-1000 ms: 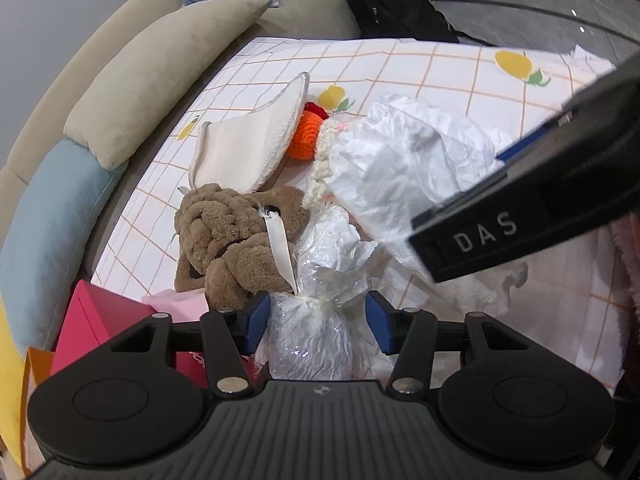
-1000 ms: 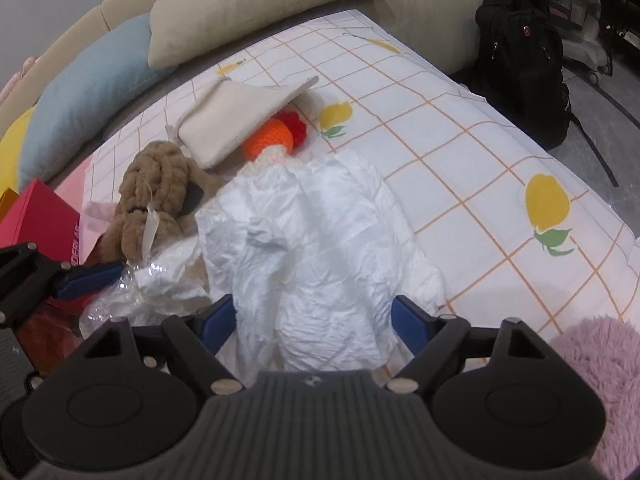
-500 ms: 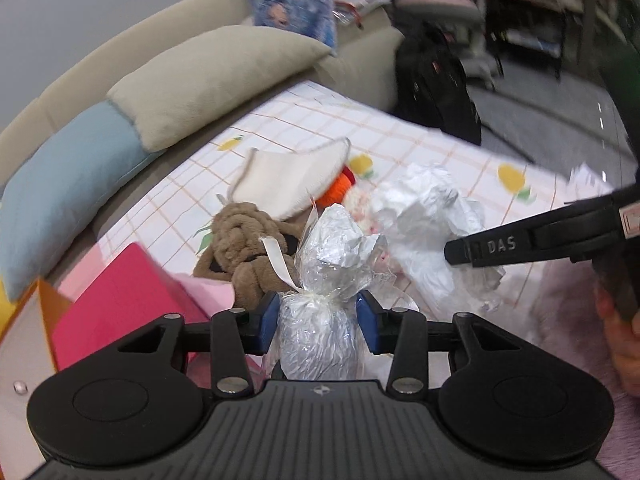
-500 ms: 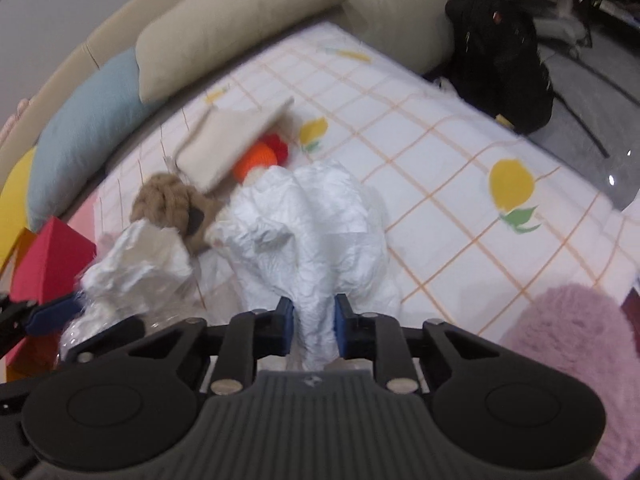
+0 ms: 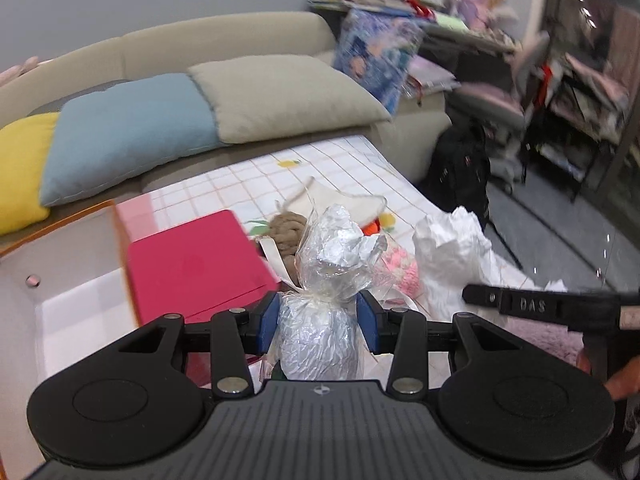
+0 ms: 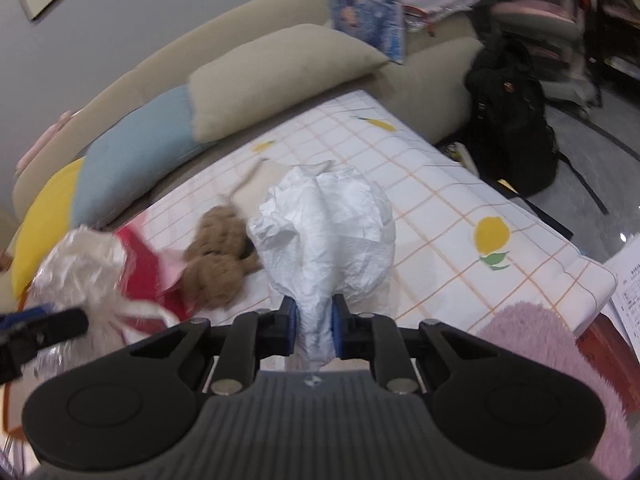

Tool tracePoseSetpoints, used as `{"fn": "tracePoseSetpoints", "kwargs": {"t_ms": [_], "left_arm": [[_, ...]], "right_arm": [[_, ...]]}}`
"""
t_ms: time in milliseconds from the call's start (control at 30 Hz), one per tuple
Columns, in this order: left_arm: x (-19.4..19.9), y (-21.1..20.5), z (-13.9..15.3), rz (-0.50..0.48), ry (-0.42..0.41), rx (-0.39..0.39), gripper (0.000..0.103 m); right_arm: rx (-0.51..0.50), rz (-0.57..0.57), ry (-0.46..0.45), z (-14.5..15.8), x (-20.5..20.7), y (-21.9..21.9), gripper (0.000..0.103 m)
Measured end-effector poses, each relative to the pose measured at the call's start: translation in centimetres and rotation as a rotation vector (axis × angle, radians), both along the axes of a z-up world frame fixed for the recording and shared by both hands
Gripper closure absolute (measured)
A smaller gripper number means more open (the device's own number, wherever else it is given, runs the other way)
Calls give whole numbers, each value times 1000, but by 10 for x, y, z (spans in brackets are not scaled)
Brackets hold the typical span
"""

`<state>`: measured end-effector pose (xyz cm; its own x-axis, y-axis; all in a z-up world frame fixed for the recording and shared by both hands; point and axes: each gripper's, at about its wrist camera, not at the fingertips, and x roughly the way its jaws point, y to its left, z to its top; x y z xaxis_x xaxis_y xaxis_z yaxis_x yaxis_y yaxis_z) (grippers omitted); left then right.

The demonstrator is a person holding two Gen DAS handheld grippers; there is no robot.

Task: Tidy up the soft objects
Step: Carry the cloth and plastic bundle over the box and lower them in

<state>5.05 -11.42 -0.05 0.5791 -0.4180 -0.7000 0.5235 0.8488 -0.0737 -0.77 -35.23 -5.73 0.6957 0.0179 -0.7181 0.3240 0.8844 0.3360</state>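
Silver foil bundle (image 5: 318, 334), wrapped in clear film and tied at the neck, sits clamped in the left tool (image 5: 318, 322), blue pads pressing its sides just below the knot, and it looks lifted clear of the bed. Over on the other side, the right tool (image 6: 313, 328) is pinched tight on the narrow tail of a crumpled white plastic bag (image 6: 324, 220), whose puffed body hangs forward over the checked bedspread (image 6: 460, 208).

Now the risks. That film is slick; if the squeeze is only on wrapping and not on the firm core, the bundle may slide out downward. The bag's grip is on a thin gathered end, so a swing could let the plastic creep through the pads or tear.

Look wider: a ribbon trails from the knot toward the brown knitted plush (image 5: 286, 232), and whether they touch I cannot tell; if it snags, the toy could drag along. A red box (image 5: 192, 264) lies just left, beside an open white-lined box (image 5: 76, 300), the likely drop spot. Both tools are close together, so a crossing move risks a collision.
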Motion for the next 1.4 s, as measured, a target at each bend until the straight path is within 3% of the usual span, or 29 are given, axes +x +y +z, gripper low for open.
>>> {"fn": "tracePoseSetpoints", "kwargs": {"t_ms": [400, 700, 833, 967, 1167, 1400], "left_arm": [[-8, 92, 25, 250, -34, -128, 55], [6, 163, 24, 427, -32, -141, 55], [23, 184, 21, 467, -25, -104, 55], [47, 205, 8, 493, 34, -96, 55], [82, 218, -14, 494, 117, -57, 55], [115, 215, -44, 468, 232, 83, 55]], "right_arm": [[10, 390, -112, 58, 5, 113, 88], [-27, 587, -159, 81, 47, 191, 88], [-73, 646, -148, 78, 71, 227, 88], [-120, 705, -125, 66, 100, 258, 88], [-155, 764, -4, 36, 149, 288, 88], [-188, 847, 118, 4, 180, 312, 88]]}}
